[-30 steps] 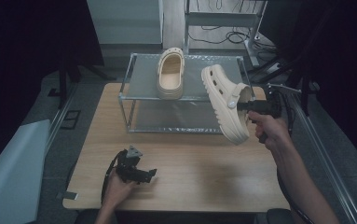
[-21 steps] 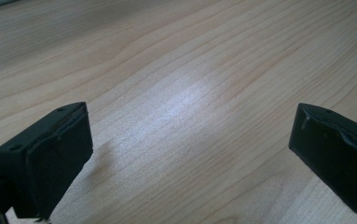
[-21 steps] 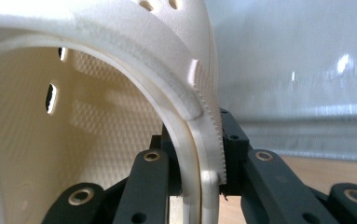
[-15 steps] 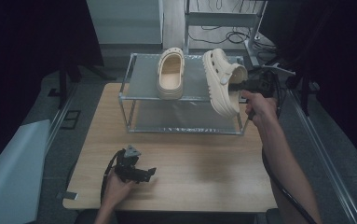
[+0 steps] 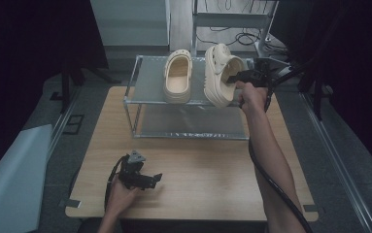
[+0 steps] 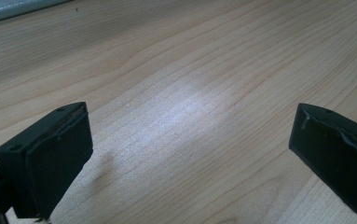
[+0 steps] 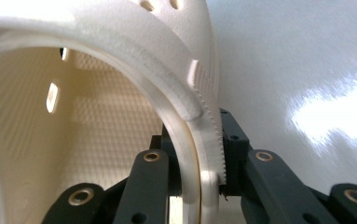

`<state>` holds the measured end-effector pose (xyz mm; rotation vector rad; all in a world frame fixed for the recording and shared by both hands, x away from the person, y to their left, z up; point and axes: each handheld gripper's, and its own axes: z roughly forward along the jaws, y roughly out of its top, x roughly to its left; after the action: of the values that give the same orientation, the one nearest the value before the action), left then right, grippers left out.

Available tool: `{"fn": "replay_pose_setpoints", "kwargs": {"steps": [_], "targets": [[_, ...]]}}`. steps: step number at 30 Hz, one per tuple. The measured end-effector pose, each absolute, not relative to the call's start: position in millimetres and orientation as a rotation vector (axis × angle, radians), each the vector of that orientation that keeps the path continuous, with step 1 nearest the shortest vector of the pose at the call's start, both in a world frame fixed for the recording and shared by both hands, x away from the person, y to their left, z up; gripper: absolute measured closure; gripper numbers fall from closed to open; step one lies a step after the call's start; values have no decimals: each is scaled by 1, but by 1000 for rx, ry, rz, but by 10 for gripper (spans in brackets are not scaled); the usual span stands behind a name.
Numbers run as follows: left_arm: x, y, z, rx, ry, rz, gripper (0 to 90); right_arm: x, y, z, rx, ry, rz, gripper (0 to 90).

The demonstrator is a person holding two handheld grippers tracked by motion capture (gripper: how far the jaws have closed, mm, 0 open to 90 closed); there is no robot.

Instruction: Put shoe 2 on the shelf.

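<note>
Right tool is clamped on the side wall of the light, pliant foam clog above the rack, a sound hold; left tool rests apart on the counter.

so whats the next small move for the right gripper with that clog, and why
Probably lower and level the held clog onto the rack's top shelf, then open. The right gripper is clamped on its side wall, and the clog is tipped on edge beside the other clog, which lies flat there. The left gripper sits open on the table.
</note>
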<state>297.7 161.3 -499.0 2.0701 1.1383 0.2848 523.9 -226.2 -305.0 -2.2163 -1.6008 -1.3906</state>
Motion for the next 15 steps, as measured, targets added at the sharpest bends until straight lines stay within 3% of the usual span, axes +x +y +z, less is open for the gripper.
{"fn": "replay_pose_setpoints", "kwargs": {"steps": [10,15], "targets": [[297,163,-498,2061,1136,276,0,541,-206,-308,-2324,-1601,-1377,759],[297,159,-500,2073,1130,276,0,544,-198,-312,-2343,-1557,-1417,657]]}}
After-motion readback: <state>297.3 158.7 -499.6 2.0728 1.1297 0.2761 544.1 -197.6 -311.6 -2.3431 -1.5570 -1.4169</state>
